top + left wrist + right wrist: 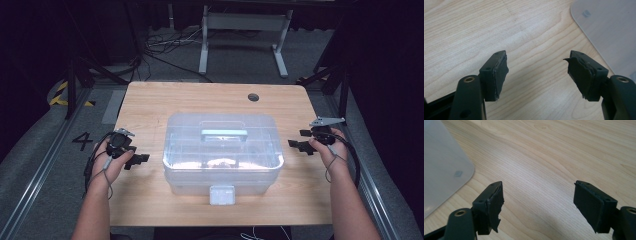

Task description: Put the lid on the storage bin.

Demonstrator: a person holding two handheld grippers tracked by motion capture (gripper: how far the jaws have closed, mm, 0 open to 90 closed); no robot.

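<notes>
A clear plastic storage box point(222, 150) with a pale blue handle point(224, 134) on its lid and a white front latch point(222, 194) stands shut in the middle of the wooden table point(150, 105). My left gripper point(141, 159) is held just left of the box, open, with bare wood between its jaws point(537, 71); the box's corner point(609, 27) lies to the upper right in the left gripper view. My right gripper point(299, 139) is to the right of the box, open and holding nothing point(537, 205); the box's corner point(441, 165) lies at the left in the right gripper view.
A round cable hole point(253, 97) sits in the table near its far edge. Beyond the table stand a white metal frame point(242, 35) and loose cables point(165, 45) on the floor. Dark stands flank the table on both sides.
</notes>
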